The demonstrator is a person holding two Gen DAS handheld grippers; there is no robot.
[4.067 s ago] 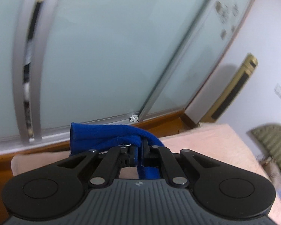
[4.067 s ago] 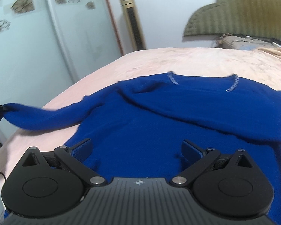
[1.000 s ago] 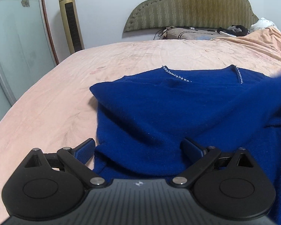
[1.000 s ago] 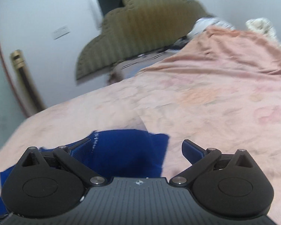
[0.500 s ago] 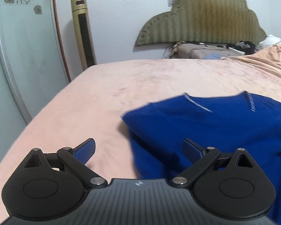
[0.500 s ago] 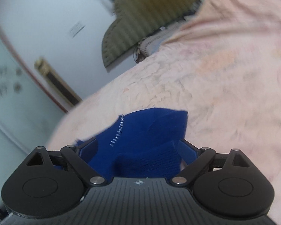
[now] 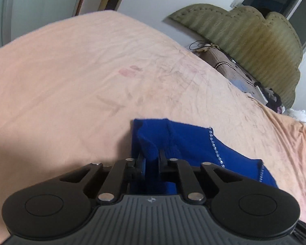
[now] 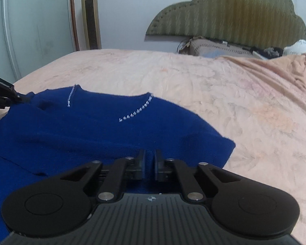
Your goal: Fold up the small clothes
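Peach-pink bedding [image 8: 224, 94] fills both views, with a frosted glass door [image 8: 36, 26] and a tall gold tower fan [image 8: 91, 16] at the upper left of the right wrist view and a scalloped olive padded headboard [image 8: 234, 12] across the upper right. On that bedding lies the royal-blue knitted sweater with a beaded neckline [image 8: 104, 126], spread over the lower left and centre of the right wrist view with its sleeves already turned in over the body.

At the far left edge of that view the left gripper [image 8: 20, 99] touches the sweater's left shoulder corner. In its own view the left gripper [image 7: 152, 159] has just been closing and now clamps a raised pleat of blue knit between its fingers, at lower centre; the view is tilted, the bed running diagonally, so the wrist is rolled and pitched downward.

The right gripper [image 8: 149, 159], at lower centre of its view, has also just been closing; its fingers stand nearly together over the sweater's near right side, pitched down. Whether knit is pinched in the narrow slot between them I cannot tell.

Judging from this, the step in hand is taking hold of the two sides for the crosswise fold. The next move calls for lifting both holds evenly and carrying them together, keeping the tucked sleeves from sliding out
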